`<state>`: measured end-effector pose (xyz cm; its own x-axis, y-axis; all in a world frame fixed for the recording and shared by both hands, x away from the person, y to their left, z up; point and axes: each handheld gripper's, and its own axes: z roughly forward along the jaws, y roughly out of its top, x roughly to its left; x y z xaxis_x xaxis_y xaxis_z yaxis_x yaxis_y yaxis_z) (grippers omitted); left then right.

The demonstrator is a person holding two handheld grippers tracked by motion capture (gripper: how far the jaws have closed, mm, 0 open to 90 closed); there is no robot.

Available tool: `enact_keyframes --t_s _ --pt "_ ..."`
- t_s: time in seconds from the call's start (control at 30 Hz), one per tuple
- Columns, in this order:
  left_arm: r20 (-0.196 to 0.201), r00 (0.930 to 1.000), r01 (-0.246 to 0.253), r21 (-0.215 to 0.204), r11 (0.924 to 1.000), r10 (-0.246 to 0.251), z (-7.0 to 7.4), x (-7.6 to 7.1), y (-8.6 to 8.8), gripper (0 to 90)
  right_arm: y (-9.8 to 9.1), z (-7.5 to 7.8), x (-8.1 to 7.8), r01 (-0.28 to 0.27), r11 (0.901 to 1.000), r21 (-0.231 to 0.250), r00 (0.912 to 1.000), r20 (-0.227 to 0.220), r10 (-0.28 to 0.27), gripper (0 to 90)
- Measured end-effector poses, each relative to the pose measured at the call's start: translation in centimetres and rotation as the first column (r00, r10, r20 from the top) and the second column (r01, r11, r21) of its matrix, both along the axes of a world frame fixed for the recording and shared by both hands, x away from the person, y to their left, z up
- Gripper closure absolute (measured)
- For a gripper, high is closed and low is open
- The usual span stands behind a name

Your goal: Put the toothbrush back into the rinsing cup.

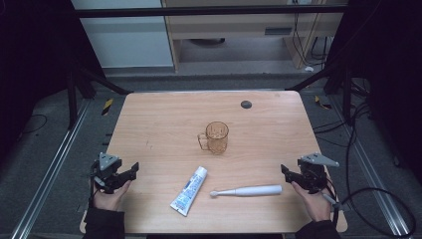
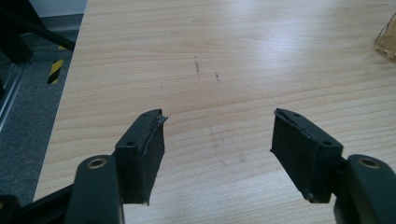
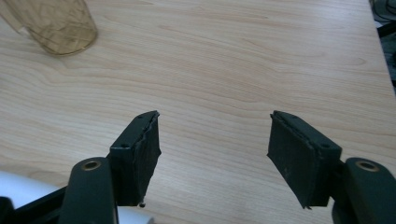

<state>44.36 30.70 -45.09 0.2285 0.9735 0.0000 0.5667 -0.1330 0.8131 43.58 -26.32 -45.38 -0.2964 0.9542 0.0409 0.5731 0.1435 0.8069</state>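
Wooden desk (image 1: 164, 119) holds a mug (image 1: 217, 137), toothpaste tube (image 1: 189, 190) and toothbrush (image 1: 247, 191) untouched; left gripper (image 1: 130, 171) and right gripper (image 1: 285, 171) wait wide open, empty, at its side edges.

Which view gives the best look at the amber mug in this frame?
The high view: the whole amber mug stands upright mid-table, handle to its left. The right gripper view catches its lower body at the top left corner, cut off by the edge. The left gripper view shows a sliver at the right edge.

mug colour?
Translucent amber mug, clearest in the high view.
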Motion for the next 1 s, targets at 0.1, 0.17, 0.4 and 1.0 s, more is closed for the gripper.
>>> enact_keyframes --t_s 0.1,0.17,0.4,1.0 --pt "-0.013 0.9999 0.004 0.014 0.9999 -0.004 -0.1 0.0 -0.1 39.0 0.2 0.1 -0.1 -0.015 0.9999 0.005 0.9999 -0.004 0.015 37.8" --pt "-0.007 1.0000 -0.002 0.046 0.9989 0.002 -0.3 -0.1 -0.2 41.6 0.5 0.2 -0.4 -0.043 0.9990 0.009 0.9990 -0.012 0.044 42.4" --pt "0.013 0.9999 0.003 0.044 0.9990 -0.003 -0.4 -0.4 -0.1 47.4 1.8 0.6 -0.7 -0.121 0.9925 0.017 0.9914 -0.047 0.122 56.3" --pt "0.007 0.9995 0.030 0.063 0.9976 -0.030 -0.7 -0.3 -0.9 50.8 7.3 0.4 -1.8 -0.355 0.9336 0.045 0.9260 -0.119 0.358 89.5"
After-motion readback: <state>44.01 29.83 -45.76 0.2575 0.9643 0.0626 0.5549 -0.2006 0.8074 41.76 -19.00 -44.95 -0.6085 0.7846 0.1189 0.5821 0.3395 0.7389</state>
